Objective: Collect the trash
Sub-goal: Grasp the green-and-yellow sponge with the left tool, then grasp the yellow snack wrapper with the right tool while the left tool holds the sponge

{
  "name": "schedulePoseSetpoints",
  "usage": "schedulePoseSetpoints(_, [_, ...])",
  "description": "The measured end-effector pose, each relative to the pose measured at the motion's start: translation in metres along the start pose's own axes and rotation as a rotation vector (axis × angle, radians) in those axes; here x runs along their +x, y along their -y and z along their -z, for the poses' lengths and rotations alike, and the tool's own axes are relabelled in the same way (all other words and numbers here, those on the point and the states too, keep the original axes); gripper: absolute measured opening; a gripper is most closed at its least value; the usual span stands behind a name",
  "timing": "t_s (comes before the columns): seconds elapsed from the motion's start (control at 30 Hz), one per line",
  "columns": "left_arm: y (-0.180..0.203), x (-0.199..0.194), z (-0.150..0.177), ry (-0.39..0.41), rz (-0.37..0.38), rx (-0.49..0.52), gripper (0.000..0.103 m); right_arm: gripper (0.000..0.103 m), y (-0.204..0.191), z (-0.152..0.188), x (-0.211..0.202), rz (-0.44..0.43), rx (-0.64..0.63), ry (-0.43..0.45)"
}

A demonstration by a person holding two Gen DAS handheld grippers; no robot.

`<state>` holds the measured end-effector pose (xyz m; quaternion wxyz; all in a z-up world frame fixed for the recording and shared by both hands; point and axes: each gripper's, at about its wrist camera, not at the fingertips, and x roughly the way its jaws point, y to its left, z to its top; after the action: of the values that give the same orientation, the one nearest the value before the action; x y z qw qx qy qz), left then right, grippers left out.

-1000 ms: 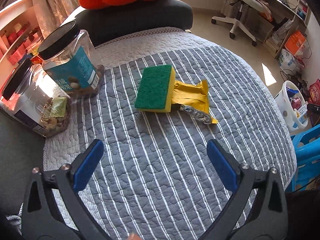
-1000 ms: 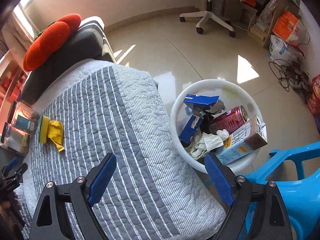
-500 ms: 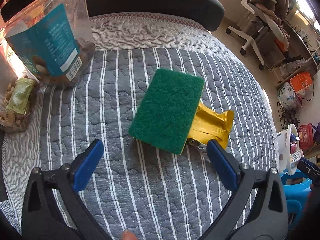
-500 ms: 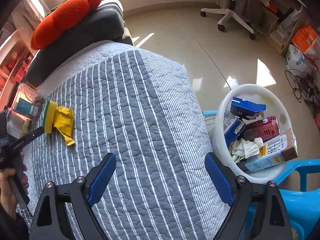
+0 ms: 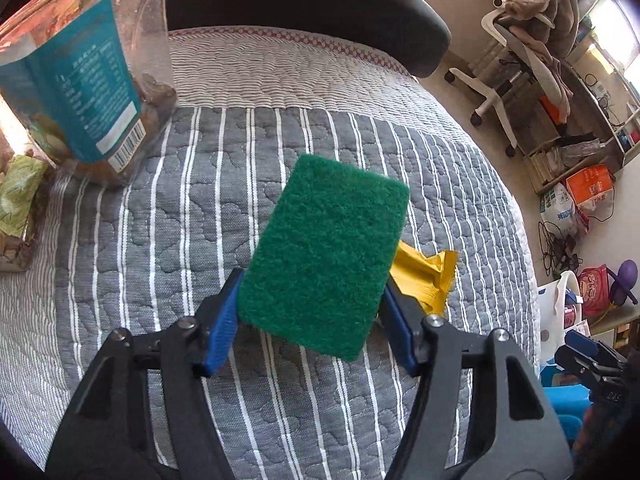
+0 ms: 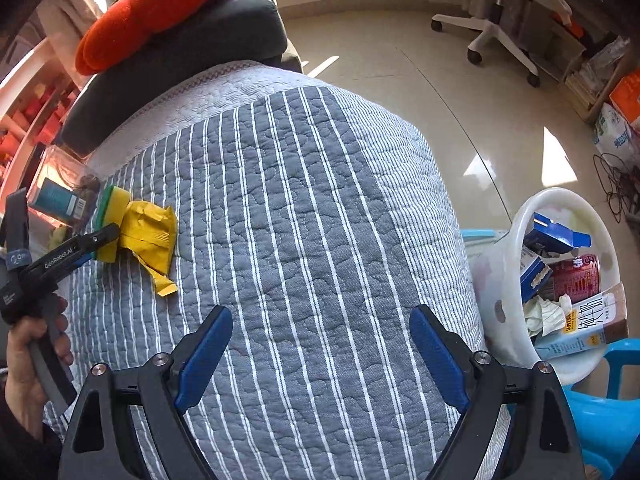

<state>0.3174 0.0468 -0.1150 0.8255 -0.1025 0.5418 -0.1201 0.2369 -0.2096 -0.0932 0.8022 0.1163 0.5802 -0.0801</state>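
Striped quilt (image 6: 320, 220), one sponge (image 5: 326, 256) between closing left gripper (image 5: 312, 320) pads, one yellow wrapper (image 6: 154, 236), right gripper (image 6: 320, 356) wide, empty

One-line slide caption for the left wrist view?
Left gripper jaws closing around green-topped yellow sponge on striped grey quilt, crumpled yellow wrapper beside it.

**Wrapper beside the sponge, basin part full**

We see a crumpled yellow wrapper (image 6: 150, 236) lying flat on the striped quilt, partly tucked under a green-topped yellow sponge (image 5: 326, 264). Well apart, a white basin (image 6: 500, 280) on the floor holds a red can, blue cartons and crumpled paper.
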Motion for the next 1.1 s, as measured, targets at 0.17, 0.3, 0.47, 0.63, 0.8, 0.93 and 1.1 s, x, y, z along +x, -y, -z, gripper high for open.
schedulePoseSetpoints(0.17, [0.001, -0.023, 0.011, -0.005, -0.111, 0.094, 0.065, 0.091, -0.036, -0.008, 0.022, -0.044, -0.025, -0.017])
schedulePoseSetpoints(0.3, [-0.015, -0.035, 0.025, -0.019, -0.182, 0.106, 0.065, 0.091, -0.075, -0.012, 0.04, -0.082, -0.072, -0.022])
schedulePoseSetpoints(0.47, [-0.043, -0.048, 0.039, -0.047, -0.193, 0.071, 0.065, 0.091, -0.121, -0.013, 0.059, -0.114, -0.173, -0.002])
schedulePoseSetpoints(0.63, [-0.064, -0.06, 0.045, -0.041, -0.199, 0.032, 0.065, 0.091, -0.152, -0.014, 0.083, -0.121, -0.222, 0.014])
schedulePoseSetpoints(0.8, [-0.071, -0.066, 0.05, -0.042, -0.209, 0.036, 0.065, 0.091, -0.166, -0.014, 0.104, -0.124, -0.214, 0.054])
schedulePoseSetpoints(0.93, [-0.07, -0.069, 0.051, -0.042, -0.215, 0.047, 0.065, 0.082, -0.172, -0.012, 0.106, -0.099, -0.228, 0.099])
schedulePoseSetpoints(1.1, [-0.067, -0.071, 0.051, -0.042, -0.214, 0.043, 0.065, 0.053, -0.179, -0.009, 0.1, -0.116, -0.253, 0.103])
